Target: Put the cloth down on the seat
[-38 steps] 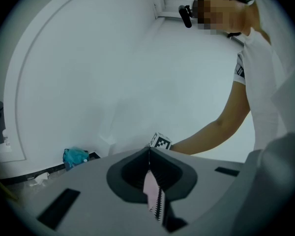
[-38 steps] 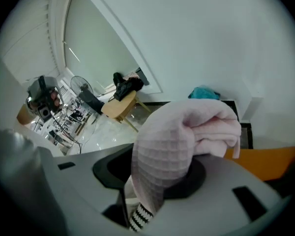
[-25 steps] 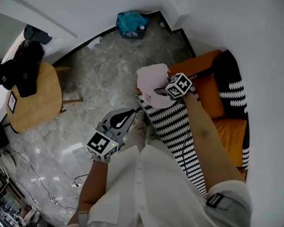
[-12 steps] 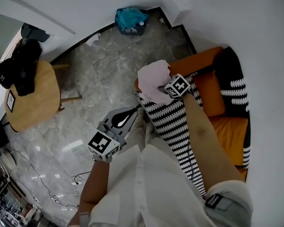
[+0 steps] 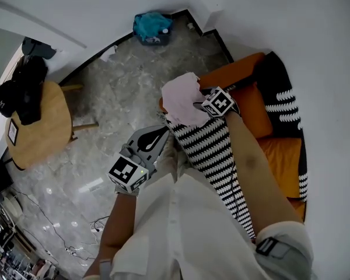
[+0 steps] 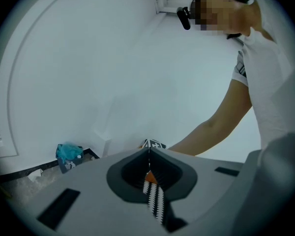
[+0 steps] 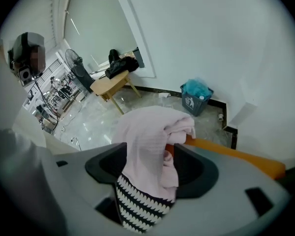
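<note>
A pink cloth [image 5: 179, 98] hangs bunched between the jaws of my right gripper [image 5: 195, 105], above the front corner of the orange seat [image 5: 254, 107]. A black-and-white striped throw [image 5: 207, 144] covers part of that seat. In the right gripper view the cloth [image 7: 147, 141] droops between the jaws of the right gripper [image 7: 151, 154]. These jaws are opening, and a gap shows beside the right one. The throw [image 7: 137, 205] lies just below. My left gripper [image 5: 162, 136] hovers over the floor by the seat's edge, shut and holding nothing. Its shut tips [image 6: 148, 154] show in the left gripper view.
A round wooden table [image 5: 38, 127] carrying a black bag [image 5: 23, 89] stands to the left. A blue bin [image 5: 150, 26] sits by the far wall. Grey marble floor [image 5: 116, 92] spreads between them. Cables [image 5: 76, 247] lie at the lower left. White wall runs behind the seat.
My right gripper's jaws have spread wider round the pink cloth, and gripper and cloth have shifted slightly left. The left gripper has hardly moved.
</note>
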The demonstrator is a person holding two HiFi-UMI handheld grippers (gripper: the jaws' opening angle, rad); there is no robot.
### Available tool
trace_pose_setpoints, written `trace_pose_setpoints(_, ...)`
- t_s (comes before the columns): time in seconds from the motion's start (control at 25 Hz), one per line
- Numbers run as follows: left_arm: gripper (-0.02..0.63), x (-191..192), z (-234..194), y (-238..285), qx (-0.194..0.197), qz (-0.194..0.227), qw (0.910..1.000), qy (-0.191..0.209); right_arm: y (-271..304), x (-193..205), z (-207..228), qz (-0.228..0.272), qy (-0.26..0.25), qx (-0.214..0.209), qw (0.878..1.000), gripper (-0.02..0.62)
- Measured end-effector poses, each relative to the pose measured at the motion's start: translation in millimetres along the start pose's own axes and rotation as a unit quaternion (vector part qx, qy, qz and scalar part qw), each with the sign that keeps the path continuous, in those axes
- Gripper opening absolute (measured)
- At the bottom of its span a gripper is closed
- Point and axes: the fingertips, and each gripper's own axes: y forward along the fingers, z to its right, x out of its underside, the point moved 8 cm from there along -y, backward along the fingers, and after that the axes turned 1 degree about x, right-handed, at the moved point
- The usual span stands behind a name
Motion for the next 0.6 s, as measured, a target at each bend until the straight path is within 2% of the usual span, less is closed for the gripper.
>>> trace_pose_setpoints(0.2, 0.015, -9.4, 7.7, 7.1, 0.010, 0.006, 0.9999, 0.005, -37.2, -9.6, -1.9, 0.041, 0.001, 0.019, 0.999, 0.302)
trace_pose_setpoints(0.4, 0.015, -22.6, 16.5, 11.9, 0.019, 0.013, 0.9996, 0.019, -83.0, -13.3, -22.3, 0.116, 0.021, 0.032, 0.993, 0.302)
trace_pose_setpoints(0.48, 0.015, -29.7, 20.2, 12.9, 0.022, 0.018, 0.9992, 0.027, -106.3, -13.7, -34.3, 0.163, 0.041, 0.035, 0.985, 0.291)
trace_pose_setpoints(0.6, 0.015, -40.0, 24.0, 11.1, 0.020, 0.027, 0.9988, 0.035, -141.4, -13.5, -54.8, 0.241, 0.070, 0.044, 0.967, 0.264)
